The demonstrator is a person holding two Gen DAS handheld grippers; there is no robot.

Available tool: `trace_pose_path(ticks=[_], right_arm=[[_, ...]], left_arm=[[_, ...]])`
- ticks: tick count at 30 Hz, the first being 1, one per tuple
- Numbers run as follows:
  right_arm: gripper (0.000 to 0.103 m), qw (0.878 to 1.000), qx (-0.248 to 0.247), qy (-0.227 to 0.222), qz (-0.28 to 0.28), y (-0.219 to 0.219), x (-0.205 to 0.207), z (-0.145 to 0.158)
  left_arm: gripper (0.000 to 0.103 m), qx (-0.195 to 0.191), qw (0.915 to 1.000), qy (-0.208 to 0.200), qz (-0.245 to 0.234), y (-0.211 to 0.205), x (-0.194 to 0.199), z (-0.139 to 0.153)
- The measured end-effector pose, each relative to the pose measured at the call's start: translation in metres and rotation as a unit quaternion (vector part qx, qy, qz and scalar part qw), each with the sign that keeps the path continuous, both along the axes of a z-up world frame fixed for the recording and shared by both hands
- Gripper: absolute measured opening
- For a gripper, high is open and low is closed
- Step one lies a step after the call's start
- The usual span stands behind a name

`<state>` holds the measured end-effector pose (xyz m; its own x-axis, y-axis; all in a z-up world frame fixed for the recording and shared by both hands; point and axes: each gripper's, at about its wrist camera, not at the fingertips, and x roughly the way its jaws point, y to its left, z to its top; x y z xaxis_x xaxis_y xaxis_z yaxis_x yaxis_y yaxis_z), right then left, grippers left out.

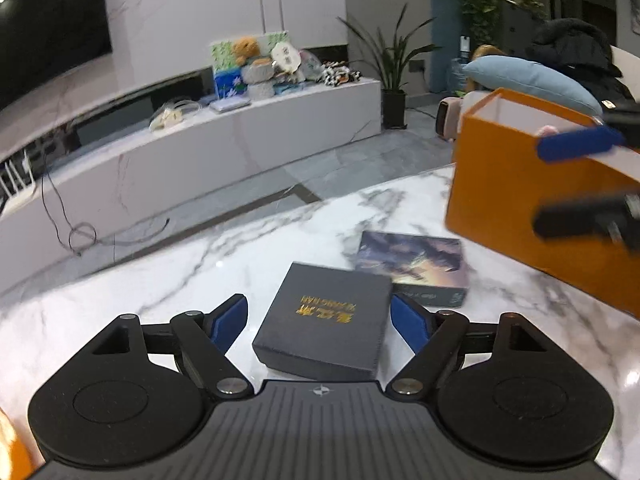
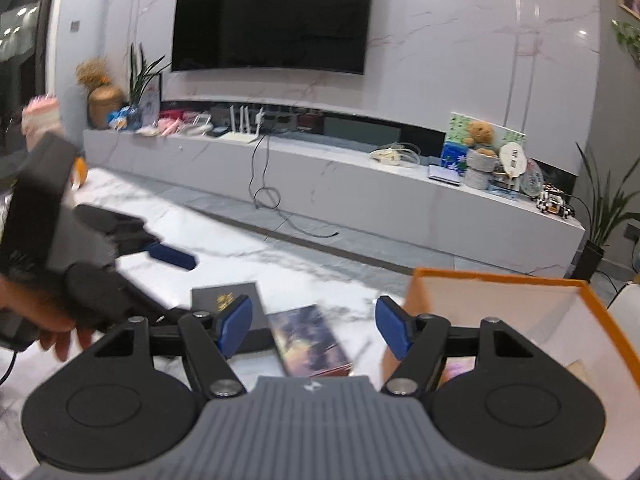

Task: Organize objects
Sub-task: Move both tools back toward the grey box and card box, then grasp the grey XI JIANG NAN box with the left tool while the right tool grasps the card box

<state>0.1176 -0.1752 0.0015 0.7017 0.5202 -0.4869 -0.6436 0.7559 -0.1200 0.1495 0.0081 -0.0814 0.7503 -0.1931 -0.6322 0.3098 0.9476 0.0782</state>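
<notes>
A: While the left hand-held gripper [image 1: 318, 322] sits at the bottom centre of the left wrist view, what is its state?

B: Released. Its blue pads [image 1: 228, 322] stand apart on either side of the dark box with gold lettering [image 1: 326, 320], which lies flat on the marble desk [image 1: 160, 276]; whether either pad touches it cannot be told.

A: Neighbouring items?

B: A picture-printed box [image 1: 412, 266] lies just beyond, toward centre right. The open orange box [image 1: 520, 200] stands at the right edge.

A: And the right hand-held gripper [image 2: 316, 328]?

B: Released, nothing clamped. In the right wrist view its jaws stand apart at lower centre, above the picture-printed box [image 2: 308, 342]; the orange box [image 2: 520, 320] fills the lower right. A hand [image 2: 60, 328] shows at lower left.
</notes>
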Motion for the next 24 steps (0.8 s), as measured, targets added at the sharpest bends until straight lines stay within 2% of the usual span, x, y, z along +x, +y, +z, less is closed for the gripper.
trace_pose_path(ticks=[5,6,13,24], right_arm=[[0.070,0.999,-0.036,-0.001,0.017,0.013,-0.009,-0.018],[0.070,0.999,-0.036,0.000,0.018,0.013,-0.010,-0.019],[0.072,1.000,-0.025,0.016,0.007,0.007,-0.003,-0.022],[0.074,0.999,-0.039,0.035,0.005,0.013,-0.004,-0.034]], left_arm=[[0.096,-0.005,0.9999,0.006,-0.010,0.005,0.005,-0.010],[0.093,-0.004,0.9999,0.009,-0.013,0.004,0.006,-0.011],[0.092,-0.004,0.9999,0.008,-0.006,0.003,0.002,-0.013],[0.092,0.003,0.9959,0.076,0.050,-0.006,-0.031,0.000]])
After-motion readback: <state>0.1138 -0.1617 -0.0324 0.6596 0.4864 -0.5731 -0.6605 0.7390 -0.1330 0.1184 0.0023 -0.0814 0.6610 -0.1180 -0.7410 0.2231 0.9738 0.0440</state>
